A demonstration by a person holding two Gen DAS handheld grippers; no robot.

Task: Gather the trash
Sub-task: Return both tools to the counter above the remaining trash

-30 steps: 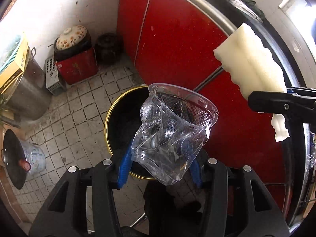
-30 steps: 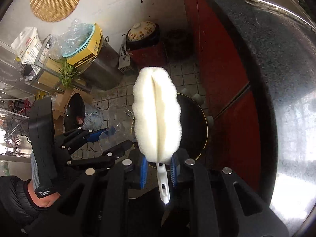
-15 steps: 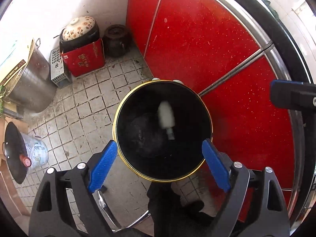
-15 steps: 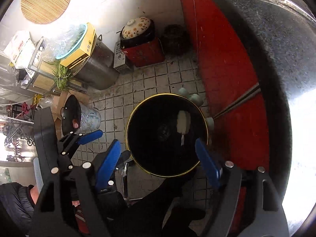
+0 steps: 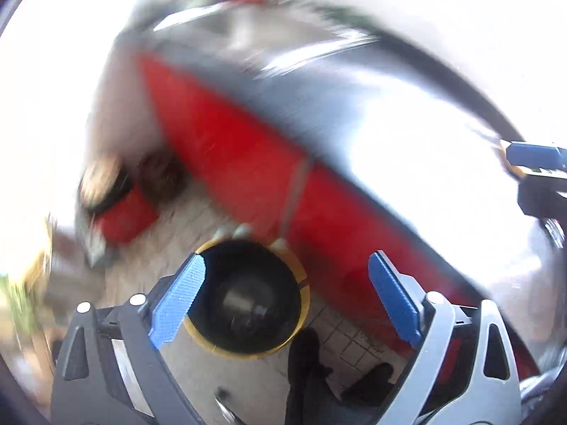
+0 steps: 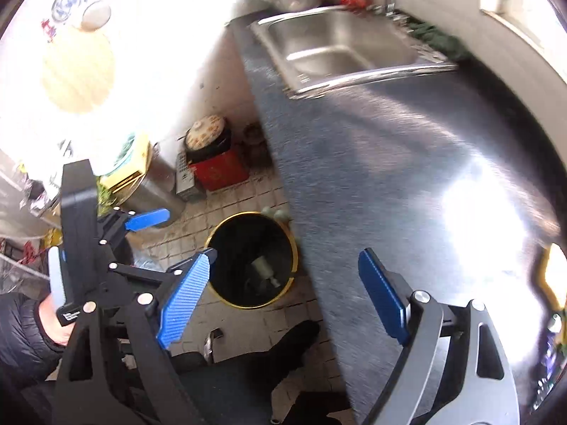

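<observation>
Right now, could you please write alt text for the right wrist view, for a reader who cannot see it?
The right gripper, jaws opening and empty, hangs above a black trash bin with a yellow rim on the tiled floor; a pale item lies inside. A grey countertop with a steel sink fills the right side, and the left gripper shows at left.

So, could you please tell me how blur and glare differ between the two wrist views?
Left wrist view: heavy motion smear everywhere except the left gripper; counter blown out white. Right wrist view: sharper, sink and bin readable; glare on the counter's right and the upper-left wall.
</observation>
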